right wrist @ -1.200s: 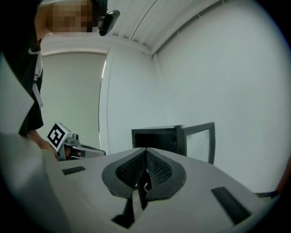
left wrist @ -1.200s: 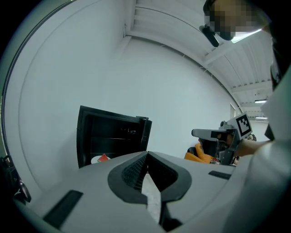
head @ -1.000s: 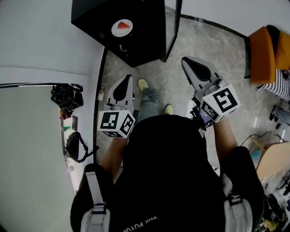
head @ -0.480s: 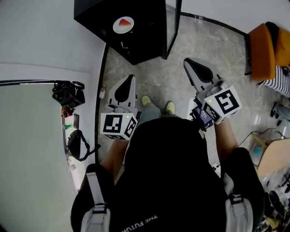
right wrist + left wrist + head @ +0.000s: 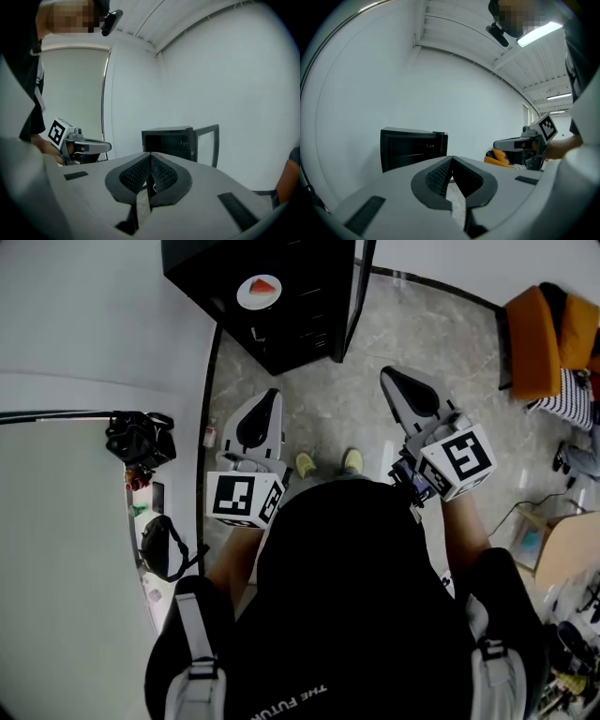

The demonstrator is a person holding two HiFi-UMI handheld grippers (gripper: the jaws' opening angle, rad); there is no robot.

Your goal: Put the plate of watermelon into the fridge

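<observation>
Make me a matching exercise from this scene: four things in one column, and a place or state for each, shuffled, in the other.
Things:
1. plate of watermelon
2. fridge door
3. left gripper
4. orange chair

Places or states:
A. jaws shut, nothing held
B. far right of the floor
C. swung open
D. on top of the fridge

Pairs: 1-D, 2-C, 3-A, 4-B
</observation>
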